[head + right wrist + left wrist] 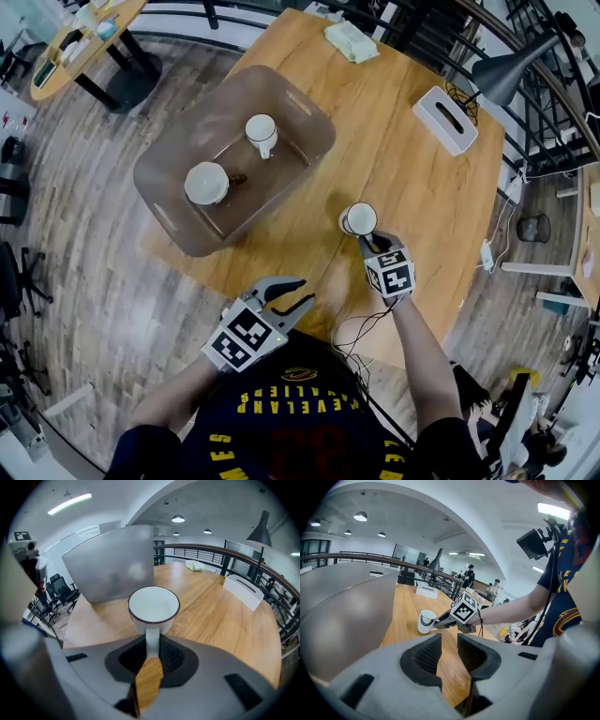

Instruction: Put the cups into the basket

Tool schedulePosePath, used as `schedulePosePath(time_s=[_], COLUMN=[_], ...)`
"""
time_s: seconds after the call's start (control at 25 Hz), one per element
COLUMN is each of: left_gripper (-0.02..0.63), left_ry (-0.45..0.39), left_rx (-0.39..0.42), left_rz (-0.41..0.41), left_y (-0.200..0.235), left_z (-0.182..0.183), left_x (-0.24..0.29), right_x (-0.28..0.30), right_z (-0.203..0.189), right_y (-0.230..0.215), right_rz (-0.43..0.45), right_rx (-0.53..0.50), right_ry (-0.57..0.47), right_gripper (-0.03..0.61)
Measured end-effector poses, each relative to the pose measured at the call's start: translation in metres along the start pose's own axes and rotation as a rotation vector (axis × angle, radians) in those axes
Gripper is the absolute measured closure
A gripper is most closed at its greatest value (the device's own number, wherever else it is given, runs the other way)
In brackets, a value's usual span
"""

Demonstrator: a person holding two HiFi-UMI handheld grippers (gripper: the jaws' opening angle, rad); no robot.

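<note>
Dark shirt (298, 427): the word "CLEVELAND" is read in yellow capitals, seen upside down in the head view. Dark red numerals are noted lower in the picture but are not legible. A small yellow emblem is noted higher up, its lettering too small to be read. In the left gripper view, only fragments of yellow letters are made out on the shirt.

Cup (426, 620): a dark mark is seen on the side but cannot be deciphered.

Cubes on the left gripper (298, 292) and right gripper (367, 240): only black-and-white square markers are carried, without letters.

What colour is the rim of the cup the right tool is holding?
A thin dark line round a white cup; it shows best in the right gripper view.
</note>
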State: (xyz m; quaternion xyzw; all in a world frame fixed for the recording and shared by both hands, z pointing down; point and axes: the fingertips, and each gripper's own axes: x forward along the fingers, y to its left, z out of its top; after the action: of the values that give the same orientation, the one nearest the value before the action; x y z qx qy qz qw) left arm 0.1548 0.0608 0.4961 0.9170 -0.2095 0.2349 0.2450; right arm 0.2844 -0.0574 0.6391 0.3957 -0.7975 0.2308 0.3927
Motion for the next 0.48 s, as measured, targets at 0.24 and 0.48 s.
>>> schedulePosePath(time_s=[0.24, 0.48], left_gripper=[0.520, 0.505], left_ry=[-0.004, -0.072], left_rx=[0.018, 0.041], left_rz=[0.000, 0.061], left_y=[-0.007, 0.000], left_z=[0.002, 0.023], left_x=[0.009, 0.010], right_x=[-0.026, -0.055], right_z=[-0.002, 0.006], right_y=[0.005, 0.014], right_rz=[0.001, 0.033], right_rx=[-0.027, -0.078], right_ry=[-0.034, -0.075], right_gripper=[0.517, 0.517])
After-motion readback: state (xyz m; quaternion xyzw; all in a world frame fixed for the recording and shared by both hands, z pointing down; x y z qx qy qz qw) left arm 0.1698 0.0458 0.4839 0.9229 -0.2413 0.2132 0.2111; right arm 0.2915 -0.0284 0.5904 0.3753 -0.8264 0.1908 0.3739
